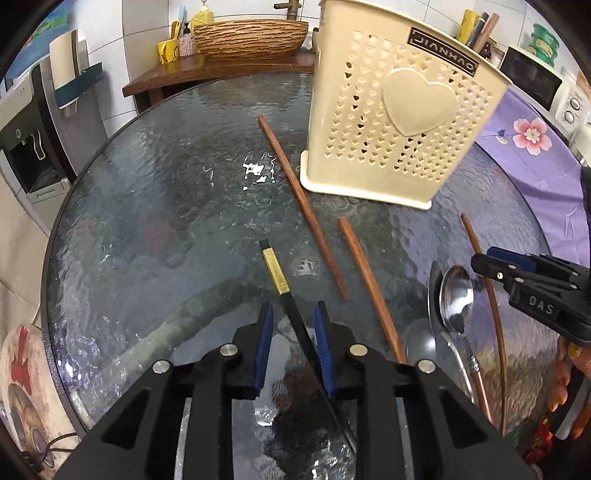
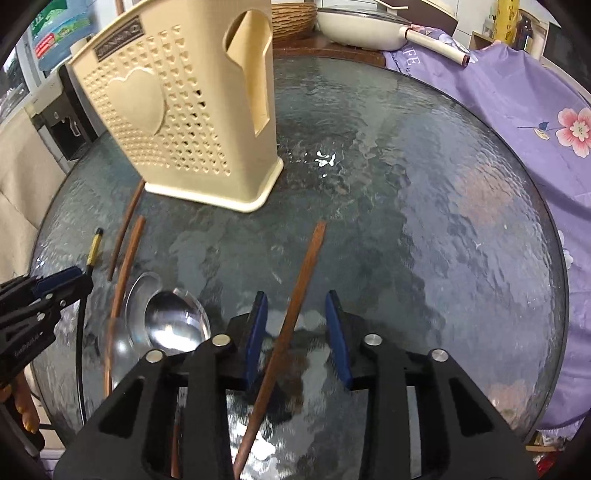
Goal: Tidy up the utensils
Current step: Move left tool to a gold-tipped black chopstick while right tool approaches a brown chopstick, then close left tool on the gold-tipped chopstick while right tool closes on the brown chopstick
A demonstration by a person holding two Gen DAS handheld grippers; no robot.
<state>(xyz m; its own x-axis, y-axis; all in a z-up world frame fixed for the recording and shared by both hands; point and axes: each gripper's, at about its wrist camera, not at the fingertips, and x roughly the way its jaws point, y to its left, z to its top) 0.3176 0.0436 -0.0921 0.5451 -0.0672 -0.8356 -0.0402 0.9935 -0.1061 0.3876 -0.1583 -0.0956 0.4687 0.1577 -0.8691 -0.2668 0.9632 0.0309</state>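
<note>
A cream perforated utensil holder (image 1: 391,110) with a heart stands upright on the round glass table (image 1: 166,206); it also shows in the right wrist view (image 2: 177,110). My left gripper (image 1: 293,317) is open, its blue pads on either side of a black chopstick with a gold band (image 1: 275,271) lying on the glass. My right gripper (image 2: 297,306) is open around a brown wooden chopstick (image 2: 303,273) lying on the table. Two more brown chopsticks (image 1: 303,206) (image 1: 365,280) and a metal spoon (image 1: 456,299) lie between the grippers.
A wooden counter with a woven basket (image 1: 251,37) and bottles is behind the table. Purple floral cloth (image 2: 535,110) covers the right side, with a white pan (image 2: 362,29) on it. A water dispenser (image 1: 29,140) stands at left.
</note>
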